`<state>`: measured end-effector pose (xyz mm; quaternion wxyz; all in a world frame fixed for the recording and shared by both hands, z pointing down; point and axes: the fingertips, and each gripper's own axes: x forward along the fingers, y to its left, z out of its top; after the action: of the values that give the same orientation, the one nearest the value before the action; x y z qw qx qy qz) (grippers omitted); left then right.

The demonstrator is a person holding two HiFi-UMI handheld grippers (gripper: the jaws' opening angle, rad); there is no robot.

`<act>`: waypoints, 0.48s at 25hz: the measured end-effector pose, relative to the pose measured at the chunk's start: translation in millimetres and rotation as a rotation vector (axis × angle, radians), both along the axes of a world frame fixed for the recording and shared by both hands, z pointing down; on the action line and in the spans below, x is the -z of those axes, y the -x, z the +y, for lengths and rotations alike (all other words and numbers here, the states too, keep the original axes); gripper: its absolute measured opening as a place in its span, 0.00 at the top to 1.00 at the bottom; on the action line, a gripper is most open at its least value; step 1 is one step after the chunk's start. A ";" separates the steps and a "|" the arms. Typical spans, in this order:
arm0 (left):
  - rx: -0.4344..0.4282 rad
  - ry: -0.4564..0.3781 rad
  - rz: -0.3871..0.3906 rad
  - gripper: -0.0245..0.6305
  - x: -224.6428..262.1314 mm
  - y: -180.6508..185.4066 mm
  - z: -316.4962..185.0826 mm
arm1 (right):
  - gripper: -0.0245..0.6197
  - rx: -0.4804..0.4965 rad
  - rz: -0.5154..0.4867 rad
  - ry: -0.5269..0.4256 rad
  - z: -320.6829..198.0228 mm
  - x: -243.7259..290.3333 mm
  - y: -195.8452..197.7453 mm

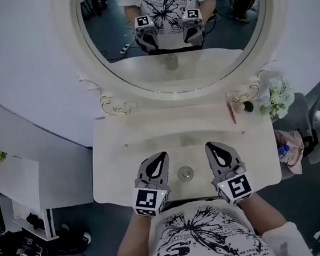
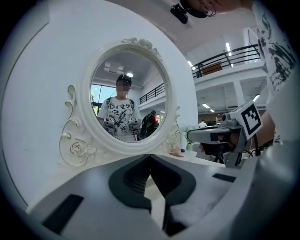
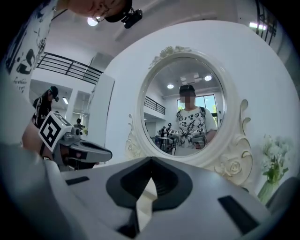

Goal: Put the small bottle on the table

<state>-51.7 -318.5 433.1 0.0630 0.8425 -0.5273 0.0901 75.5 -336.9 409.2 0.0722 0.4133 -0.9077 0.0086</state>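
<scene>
A small clear bottle with a blue cap lies on a pink cloth off the right end of the white dressing table. My left gripper and right gripper hover side by side over the table's front middle, both shut with nothing between the jaws. The left gripper view shows the shut jaws of the left gripper pointing at the oval mirror. The right gripper does the same in its own view. The bottle is far to the right of both grippers.
An oval mirror in a carved white frame stands at the table's back. A pink stick and a small dark round object lie at the back right, beside white flowers. A round knob sits between the grippers.
</scene>
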 end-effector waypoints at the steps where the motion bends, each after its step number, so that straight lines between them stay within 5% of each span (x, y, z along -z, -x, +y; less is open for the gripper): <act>1: 0.002 -0.008 0.001 0.93 3.9 -0.6 0.1 | 0.94 0.009 0.002 -0.011 0.7 2.7 0.9; 12: 0.030 -0.048 -0.017 0.93 31.1 3.6 -10.5 | 0.94 0.030 -0.003 0.004 -0.9 8.7 -7.5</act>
<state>-55.3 -329.0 402.1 0.0395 0.8349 -0.5426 0.0836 83.1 -337.8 400.5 0.0716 0.3995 -0.9139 0.0098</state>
